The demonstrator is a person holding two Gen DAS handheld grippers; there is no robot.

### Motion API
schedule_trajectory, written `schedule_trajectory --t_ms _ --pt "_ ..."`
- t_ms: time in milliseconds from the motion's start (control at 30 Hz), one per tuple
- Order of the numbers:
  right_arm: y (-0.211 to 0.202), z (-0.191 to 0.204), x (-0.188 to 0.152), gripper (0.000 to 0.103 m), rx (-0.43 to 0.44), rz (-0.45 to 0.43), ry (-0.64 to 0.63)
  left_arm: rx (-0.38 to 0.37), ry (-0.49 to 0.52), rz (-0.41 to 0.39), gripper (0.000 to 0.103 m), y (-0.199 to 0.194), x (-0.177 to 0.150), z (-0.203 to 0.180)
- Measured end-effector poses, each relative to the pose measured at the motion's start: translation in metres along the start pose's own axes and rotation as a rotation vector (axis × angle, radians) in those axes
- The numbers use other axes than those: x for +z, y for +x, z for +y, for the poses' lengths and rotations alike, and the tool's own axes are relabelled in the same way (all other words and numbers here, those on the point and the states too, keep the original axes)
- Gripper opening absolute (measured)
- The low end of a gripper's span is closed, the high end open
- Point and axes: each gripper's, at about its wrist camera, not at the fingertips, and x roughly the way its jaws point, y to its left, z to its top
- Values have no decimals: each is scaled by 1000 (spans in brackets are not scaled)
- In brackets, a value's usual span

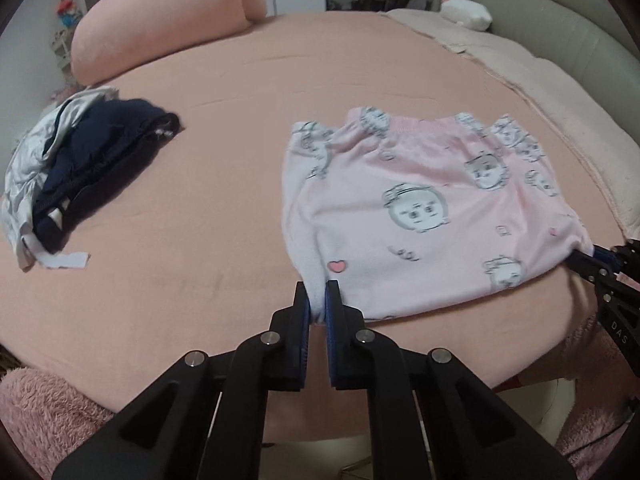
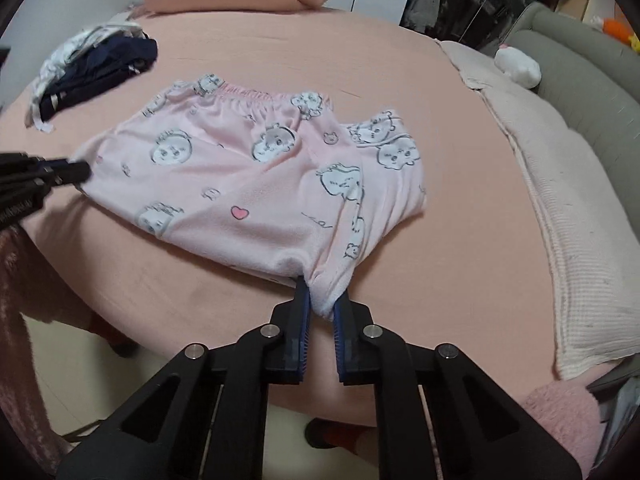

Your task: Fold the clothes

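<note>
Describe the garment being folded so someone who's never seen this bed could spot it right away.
On the pink bed, look near the front edge, right of the dark clothes pile. The pink pyjama bottoms lie there, both near corners pinched in jaws. Only they carry cartoon faces and a small heart.

We see a bed [image 1: 240,184] under a peach-pink sheet. On it lie pink cartoon-print pants [image 1: 424,216], a heap of navy and white clothes [image 1: 80,168] well apart, a rolled pink duvet [image 1: 168,12] and a pale blanket [image 2: 560,216].
</note>
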Motion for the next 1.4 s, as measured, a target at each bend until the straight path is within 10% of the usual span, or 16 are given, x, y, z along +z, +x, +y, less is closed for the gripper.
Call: schedule_trajectory --t_ms 200,367,767,1133,1300,1400 --pt "18 -27 -2 9 89 118 147 -31 -30 58 11 16 4 6" --pt "2 -56 0 25 120 82 327 -63 -142 -12 35 1 19 30" --pt "52 -16 96 31 171 -25 117 -215 -20 -45 37 52 89 11" --pt "56 -59 80 32 237 -48 262 -279 -104 -85 39 56 94 21" --pt "64 -19 65 32 216 35 88 -92 26 -32 41 73 85 -3" --pt "65 -17 60 33 134 23 93 -132 -64 -33 47 61 89 25"
